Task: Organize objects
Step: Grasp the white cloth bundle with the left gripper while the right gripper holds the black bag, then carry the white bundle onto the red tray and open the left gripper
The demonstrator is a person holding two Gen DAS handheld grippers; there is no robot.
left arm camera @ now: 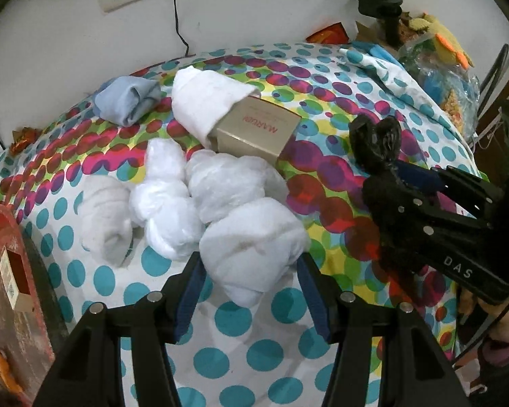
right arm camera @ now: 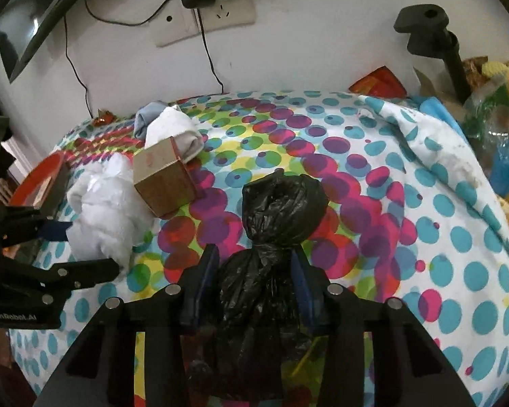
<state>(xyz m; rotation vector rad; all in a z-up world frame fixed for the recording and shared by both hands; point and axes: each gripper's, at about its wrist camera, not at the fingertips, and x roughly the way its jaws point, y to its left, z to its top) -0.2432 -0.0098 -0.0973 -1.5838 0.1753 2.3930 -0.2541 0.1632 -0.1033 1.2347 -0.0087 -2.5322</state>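
Observation:
A knotted white plastic bag [left arm camera: 251,237] lies on the dotted tablecloth [left arm camera: 254,339] between the fingers of my left gripper [left arm camera: 249,264]; the jaws stand around it, and I cannot tell whether they press on it. More white bags [left arm camera: 166,200] lie beside it, also in the right wrist view [right arm camera: 101,210]. My right gripper [right arm camera: 254,261] is shut on a knotted black plastic bag [right arm camera: 278,203], also seen in the left wrist view [left arm camera: 376,142]. A tan box [left arm camera: 258,129] [right arm camera: 163,179] stands behind the white bags.
A white cloth [left arm camera: 203,98] and a blue cloth [left arm camera: 129,98] lie at the back. A red tray [left arm camera: 3,288] sits at the left edge. Snack packets and a yellow toy [left arm camera: 444,34] crowd the right. A black stand [right arm camera: 427,30] and wall sockets with cables [right arm camera: 203,17] are behind.

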